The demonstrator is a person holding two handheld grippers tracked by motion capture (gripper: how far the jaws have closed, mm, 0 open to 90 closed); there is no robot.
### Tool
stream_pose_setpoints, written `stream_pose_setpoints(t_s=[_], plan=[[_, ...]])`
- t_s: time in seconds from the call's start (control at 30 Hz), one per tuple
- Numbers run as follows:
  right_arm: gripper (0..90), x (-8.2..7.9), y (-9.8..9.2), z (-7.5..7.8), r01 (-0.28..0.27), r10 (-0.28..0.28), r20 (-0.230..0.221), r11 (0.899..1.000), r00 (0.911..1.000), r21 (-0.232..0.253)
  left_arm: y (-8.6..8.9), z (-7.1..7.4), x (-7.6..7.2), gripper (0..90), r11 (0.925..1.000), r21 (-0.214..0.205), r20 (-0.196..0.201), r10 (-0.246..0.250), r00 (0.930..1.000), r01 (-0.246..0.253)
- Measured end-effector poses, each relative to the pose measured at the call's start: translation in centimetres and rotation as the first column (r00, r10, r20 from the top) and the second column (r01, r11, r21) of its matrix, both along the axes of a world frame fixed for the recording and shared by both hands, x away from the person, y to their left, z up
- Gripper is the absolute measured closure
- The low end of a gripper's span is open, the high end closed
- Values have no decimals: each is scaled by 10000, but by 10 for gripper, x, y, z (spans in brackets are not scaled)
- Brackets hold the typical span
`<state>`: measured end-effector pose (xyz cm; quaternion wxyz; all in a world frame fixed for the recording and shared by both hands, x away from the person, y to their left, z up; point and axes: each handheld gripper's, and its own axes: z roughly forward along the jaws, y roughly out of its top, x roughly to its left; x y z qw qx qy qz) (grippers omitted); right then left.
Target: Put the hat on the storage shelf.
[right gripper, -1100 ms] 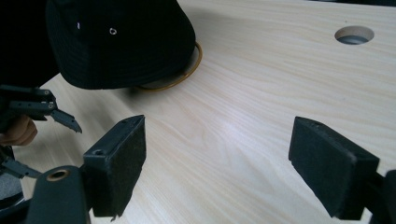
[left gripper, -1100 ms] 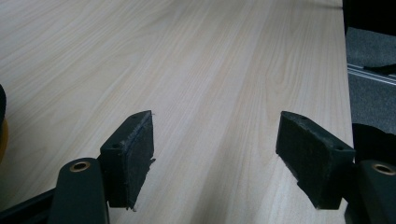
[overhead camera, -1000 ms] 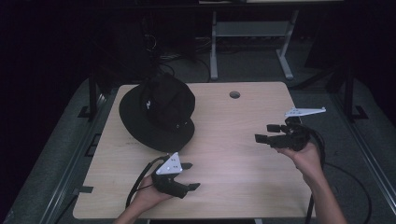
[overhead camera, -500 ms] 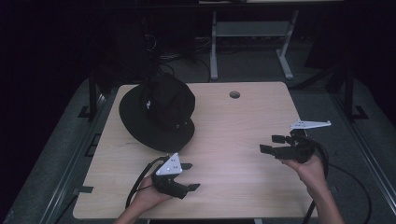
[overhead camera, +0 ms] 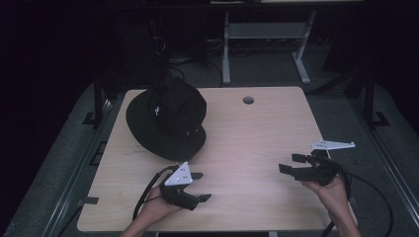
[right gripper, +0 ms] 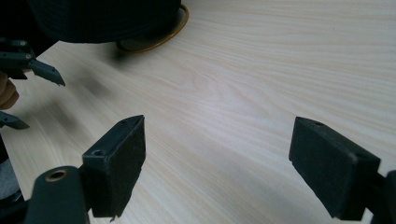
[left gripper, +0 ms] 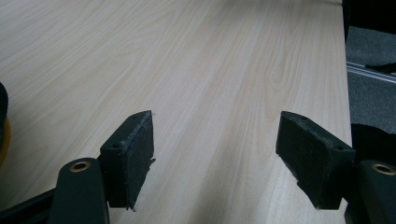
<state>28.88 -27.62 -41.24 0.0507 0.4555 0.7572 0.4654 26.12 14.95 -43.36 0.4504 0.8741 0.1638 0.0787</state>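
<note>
A black brimmed hat (overhead camera: 167, 118) sits crown-up on the far left part of a pale wooden counter (overhead camera: 257, 128), its brim reaching close to the left edge. A person at the near side holds a two-jaw tool in each hand, both low over the bare wood. The left tool (overhead camera: 198, 186) hovers just in front of the hat's near brim, pointing toward the person's right, its grey three-cornered plate on top and its cable looping back toward the wrist. Its jaws stand wide apart with nothing between them; in the left gripper view the left tool (left gripper: 215, 154) frames only wood grain, with a sliver of the hat's dark brim and its yellowish edge (left gripper: 3, 122) at the far left. The right tool (overhead camera: 289, 164) is held near the counter's right edge, well apart from the hat and aimed leftward across the surface. Its jaws are likewise spread wide and empty; in the right gripper view the right tool (right gripper: 217, 161) looks over open wood toward the hat (right gripper: 105, 18), whose underside rim shows a tan trim.
</note>
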Motion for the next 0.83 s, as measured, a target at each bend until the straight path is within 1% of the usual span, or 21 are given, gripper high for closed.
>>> stream_pose_setpoints(t_s=[0.1, 0.13, 0.17, 0.2, 0.23, 0.27, 0.3, 0.33, 0.4, 0.47, 0.5, 0.53, 0.57, 0.6, 0.63, 0.67, 0.73, 0.77, 0.8, 0.83], plan=[[181, -4, -2, -3, 46, -46, 25, 10000, 10000, 68, 0, 0, 0, 273, 10000, 26, 11, 34, 10000, -34], [181, -9, -4, -6, 151, -151, -14, 9998, 9999, 125, 1, 0, 0, 273, 10000, 14, -32, 39, 10000, -39], [181, -9, -4, -6, 151, -151, -14, 9998, 9999, 125, 1, 0, 0, 273, 10000, -6, -48, 47, 10000, -47], [181, -13, -6, -8, 202, -202, -29, 9997, 9998, 163, 0, 0, 0, 274, 10000, -3, -40, 65, 10000, -65], [181, -13, -6, -8, 202, -202, -29, 9997, 9998, 163, 0, 0, 0, 274, 10000, -3, -40, 65, 10000, -65], [181, -15, -6, -9, 199, -200, 23, 9997, 9998, 152, 0, 0, 0, 274, 10000, -14, -73, 72, 9999, -72], [181, -18, -8, -11, 262, -262, -17, 9995, 9997, 150, 0, 0, 0, 274, 10000, -19, -95, 72, 9999, -72], [181, -22, -9, -14, 295, -298, 94, 9993, 9995, 226, 0, -1, 0, 274, 10000, -32, -114, 64, 9999, -65], [181, -24, -10, -15, 335, -337, 64, 9991, 9994, 260, -1, -1, -1, 274, 10000, -40, -182, 38, 9998, -39], [181, -32, -11, -18, 504, -511, 330, 9985, 9981, 224, -1, 0, -2, 273, 10000, 43, -90, -51, 9999, 52], [181, -32, -11, -18, 504, -511, 330, 9985, 9981, 224, -1, 0, -2, 273, 10000, 43, -90, -51, 9999, 52], [182, -37, -11, -21, 551, -563, 461, 9981, 9973, 268, -1, 0, -2, 273, 10000, 10, -124, -34, 9999, 34], [182, -37, -11, -21, 551, -563, 461, 9981, 9973, 268, -1, 0, -2, 273, 10000, 10, -124, -34, 9999, 34], [181, -45, -10, -24, 630, -641, 616, 9978, 9960, 195, -1, 1, -2, 273, 10000, -7, -118, -15, 9999, 15], [181, -45, -10, -24, 630, -641, 616, 9978, 9960, 195, -1, 1, -3, 273, 10000, -28, -115, 1, 9999, -1], [181, -52, -9, -25, 649, -662, 820, 9977, 9944, 189, -1, 2, -3, 273, 10000, -34, -95, -14, 10000, 14], [180, -61, -7, -27, 656, -671, 984, 9977, 9929, 191, -1, 3, -4, 273, 9999, -138, -156, 25, 9999, -27], [180, -61, -7, -27, 656, -671, 984, 9977, 9929, 191, -1, 3, -4, 273, 9999, -138, -156, 25, 9999, -27], [173, -71, -5, -30, 701, -721, 1235, 9973, 9897, 209, 0, 4, -4, 273, 9997, -253, -238, 66, 9997, -72], [173, -71, -5, -30, 701, -721, 1235, 9973, 9897, 209, 0, 4, -4, 273, 9997, -253, -238, 66, 9997, -72]])
